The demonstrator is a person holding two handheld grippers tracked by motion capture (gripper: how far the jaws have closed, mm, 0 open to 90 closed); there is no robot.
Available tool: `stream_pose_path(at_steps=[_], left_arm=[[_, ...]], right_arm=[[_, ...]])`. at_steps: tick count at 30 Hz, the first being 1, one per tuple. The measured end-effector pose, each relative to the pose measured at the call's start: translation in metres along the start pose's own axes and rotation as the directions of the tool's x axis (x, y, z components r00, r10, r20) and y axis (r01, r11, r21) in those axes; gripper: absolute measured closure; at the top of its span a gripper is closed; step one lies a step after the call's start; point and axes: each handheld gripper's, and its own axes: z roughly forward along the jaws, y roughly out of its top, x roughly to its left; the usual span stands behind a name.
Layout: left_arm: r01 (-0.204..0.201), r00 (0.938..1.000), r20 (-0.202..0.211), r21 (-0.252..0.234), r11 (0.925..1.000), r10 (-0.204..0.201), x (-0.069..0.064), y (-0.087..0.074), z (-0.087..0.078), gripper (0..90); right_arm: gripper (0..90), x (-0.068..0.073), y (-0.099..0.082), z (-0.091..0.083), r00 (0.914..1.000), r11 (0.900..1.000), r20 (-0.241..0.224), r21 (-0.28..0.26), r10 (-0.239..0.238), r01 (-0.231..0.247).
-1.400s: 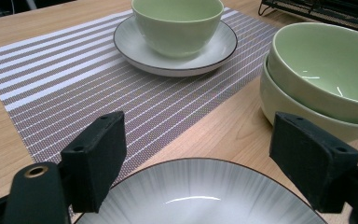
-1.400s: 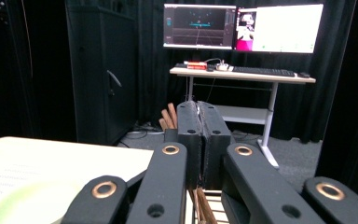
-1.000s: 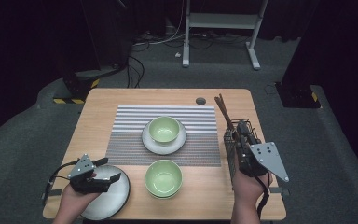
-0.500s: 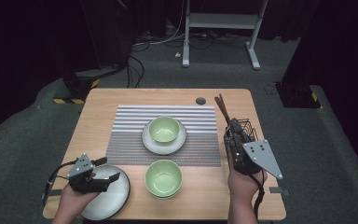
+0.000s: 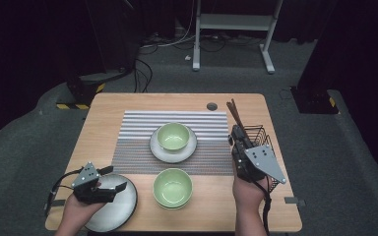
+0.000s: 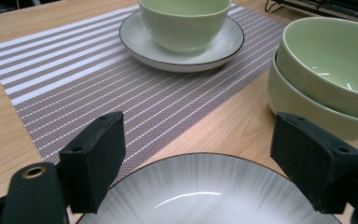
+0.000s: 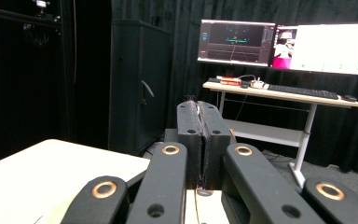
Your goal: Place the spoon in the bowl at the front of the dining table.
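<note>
Right gripper (image 5: 237,138), right of frame by the wire basket (image 5: 261,135): fingers pressed together; whether something thin sits between the pads is hard to make out. Left gripper (image 6: 200,158), lower left: fingers wide apart over the grey plate (image 6: 205,191), whose near edge is cut off. Plate is round, glossy, with a dark rim and radial streaks, on the wooden bench (image 5: 128,105) beside stacked green bowls (image 5: 172,187).

On the mat (image 5: 142,142), a bowl (image 5: 173,136) sits in a saucer (image 5: 160,151); 2 stacked bowls (image 5: 172,188) lie before it, a plate (image 5: 120,209) to their left.
</note>
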Motion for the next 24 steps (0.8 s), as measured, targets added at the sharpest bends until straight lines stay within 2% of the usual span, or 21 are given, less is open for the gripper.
stream_pose_path(at_steps=[12, 21, 24], left_arm=[[0.000, 0.9999, 0.014, 0.004, 1.0000, 0.000, -0.002, 0.001, 0.002, 18.3], [-0.008, 0.9999, 0.013, 0.000, 1.0000, 0.008, -0.002, 0.003, -0.001, 18.3], [0.001, 0.9999, 0.016, -0.008, 1.0000, -0.001, -0.001, 0.003, -0.001, 18.3]], right_arm=[[88.5, 0.011, -0.006, 0.013, 0.9996, 0.9996, -0.028, 0.027, 0.006, -0.006], [88.4, 0.021, -0.007, 0.023, 0.9985, 0.9993, -0.054, 0.036, -0.008, 0.010], [88.4, 0.027, -0.008, 0.028, 0.9978, 0.9991, -0.065, 0.041, -0.007, 0.010]])
